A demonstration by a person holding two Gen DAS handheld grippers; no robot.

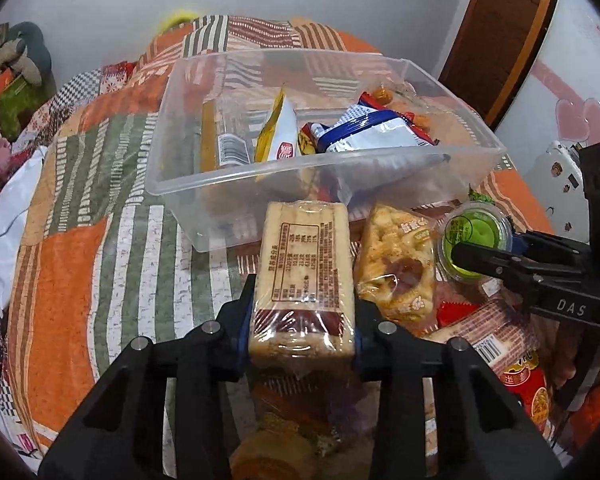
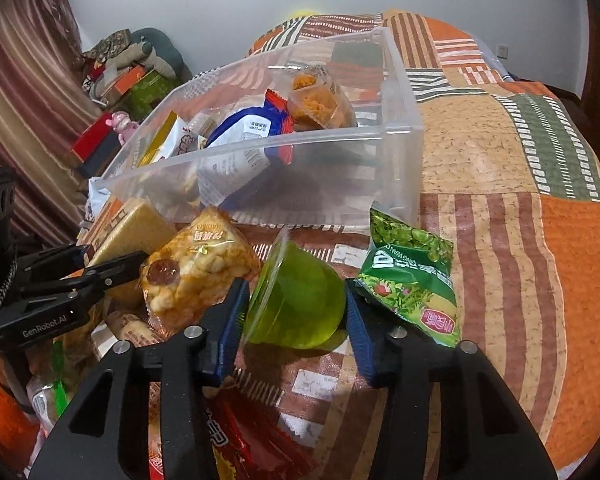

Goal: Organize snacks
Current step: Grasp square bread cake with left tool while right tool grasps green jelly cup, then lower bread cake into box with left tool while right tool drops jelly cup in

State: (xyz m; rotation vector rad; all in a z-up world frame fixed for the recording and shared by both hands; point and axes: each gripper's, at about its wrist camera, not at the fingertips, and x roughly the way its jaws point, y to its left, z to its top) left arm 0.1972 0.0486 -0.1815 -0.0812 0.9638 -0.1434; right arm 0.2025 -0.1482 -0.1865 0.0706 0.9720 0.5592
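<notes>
In the left wrist view my left gripper (image 1: pixel 302 320) is shut on a beige wrapped cake bar (image 1: pixel 304 256), its nutrition label facing up, just in front of a clear plastic bin (image 1: pixel 328 162). The bin holds several snack packets, among them a blue-and-white one (image 1: pixel 364 132). My right gripper (image 2: pixel 296 320) is shut on a green jelly cup (image 2: pixel 296 296) lying on its side, both blue pads against it. From the right wrist view the left gripper (image 2: pixel 112 254) shows at the left with the bar (image 2: pixel 132 228). From the left wrist view the right gripper (image 1: pixel 488 246) shows at the cup (image 1: pixel 476 232).
A triangular puffed-snack pack (image 2: pixel 196 272) lies between the two grippers. A green pea packet (image 2: pixel 412 280) touches the right gripper's outer finger. Red packets (image 2: pixel 240 440) lie near the front. All rest on a patchwork cloth (image 2: pixel 500 240); boxes and cushions (image 2: pixel 132 76) sit off its left edge.
</notes>
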